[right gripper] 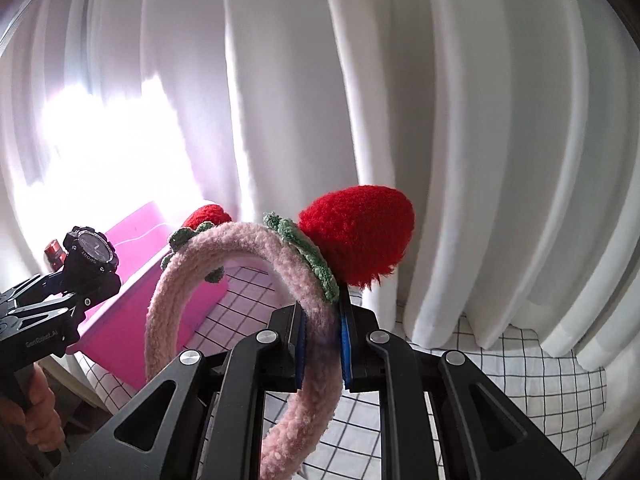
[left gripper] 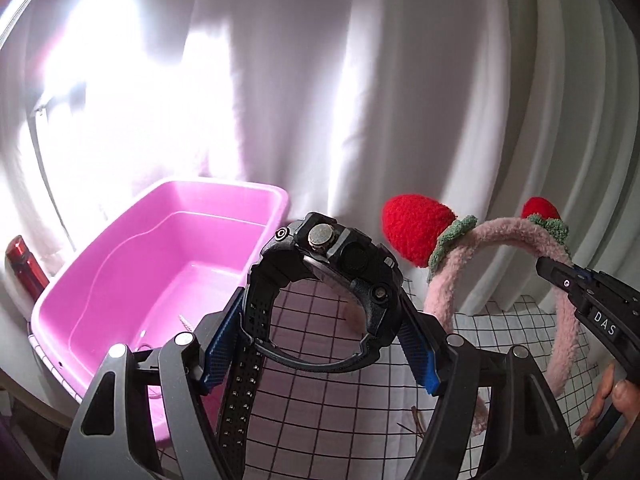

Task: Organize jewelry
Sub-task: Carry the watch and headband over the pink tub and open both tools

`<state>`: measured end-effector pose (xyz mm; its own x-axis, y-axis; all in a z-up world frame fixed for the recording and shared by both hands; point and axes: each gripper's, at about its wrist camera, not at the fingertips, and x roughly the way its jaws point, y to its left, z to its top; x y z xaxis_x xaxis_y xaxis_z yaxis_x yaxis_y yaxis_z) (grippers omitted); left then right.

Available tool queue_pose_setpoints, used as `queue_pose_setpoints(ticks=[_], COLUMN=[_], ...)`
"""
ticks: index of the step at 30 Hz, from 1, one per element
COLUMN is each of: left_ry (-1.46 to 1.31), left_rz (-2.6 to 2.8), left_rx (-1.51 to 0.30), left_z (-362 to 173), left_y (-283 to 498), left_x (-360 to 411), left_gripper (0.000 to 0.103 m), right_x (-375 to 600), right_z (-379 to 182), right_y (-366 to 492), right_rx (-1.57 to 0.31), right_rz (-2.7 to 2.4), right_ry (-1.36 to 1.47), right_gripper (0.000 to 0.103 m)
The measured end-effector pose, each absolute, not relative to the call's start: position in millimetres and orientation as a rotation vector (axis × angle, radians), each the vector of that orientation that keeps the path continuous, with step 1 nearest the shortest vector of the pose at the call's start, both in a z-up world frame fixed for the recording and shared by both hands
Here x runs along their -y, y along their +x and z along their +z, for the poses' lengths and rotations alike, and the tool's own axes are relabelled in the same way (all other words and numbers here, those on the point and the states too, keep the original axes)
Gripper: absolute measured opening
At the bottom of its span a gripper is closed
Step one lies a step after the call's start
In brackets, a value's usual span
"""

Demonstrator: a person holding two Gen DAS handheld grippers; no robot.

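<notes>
Looking along our left gripper (left gripper: pixel 324 320), we squeeze a black watch (left gripper: pixel 324 280) up above the checked cloth (left gripper: pixel 320 400), beside the pink tub (left gripper: pixel 160 264). Next, along our right gripper (right gripper: pixel 322 344), we pinch a fluffy pink headband (right gripper: pixel 256 256) with red strawberries (right gripper: pixel 356 236) tight, near the white curtain (right gripper: pixel 480 160).

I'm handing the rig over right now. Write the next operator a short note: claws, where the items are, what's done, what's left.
Left claw: shut on the chunky black plastic sport watch, held in the air by its strap loop.
Right claw: shut on the fluffy pink headband with two red strawberry pompoms, also held up.
The pink plastic rectangular tub sits at the left on the white grid-patterned cloth, before the white curtain; it looks nearly empty.
Done: both items picked up.
Left: probably place both in the tub, then release.
</notes>
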<state>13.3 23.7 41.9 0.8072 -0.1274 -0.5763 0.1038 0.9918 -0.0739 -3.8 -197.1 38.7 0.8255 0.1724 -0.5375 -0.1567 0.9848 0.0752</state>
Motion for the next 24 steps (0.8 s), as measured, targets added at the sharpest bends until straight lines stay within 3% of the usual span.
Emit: queue_pose_setpoints(ticks=[15,24], left_ry=[-0.084,-0.105], left_rz=[0.146,0.201], left_rx=[-0.579,-0.65], left_z=[56.6,21.7], left_y=[18.4,39.8], left_x=[-166.3,-220.4], left_gripper=[0.069,0.069], right_x=[51.3,-34.3], right_z=[60.7,40.5], right_y=[52.8,89.7], right_rx=[-0.536,-0.603], right_rz=[0.404,0.461], right_ry=[-0.088,-0.193], right_gripper=[0.013,0.013])
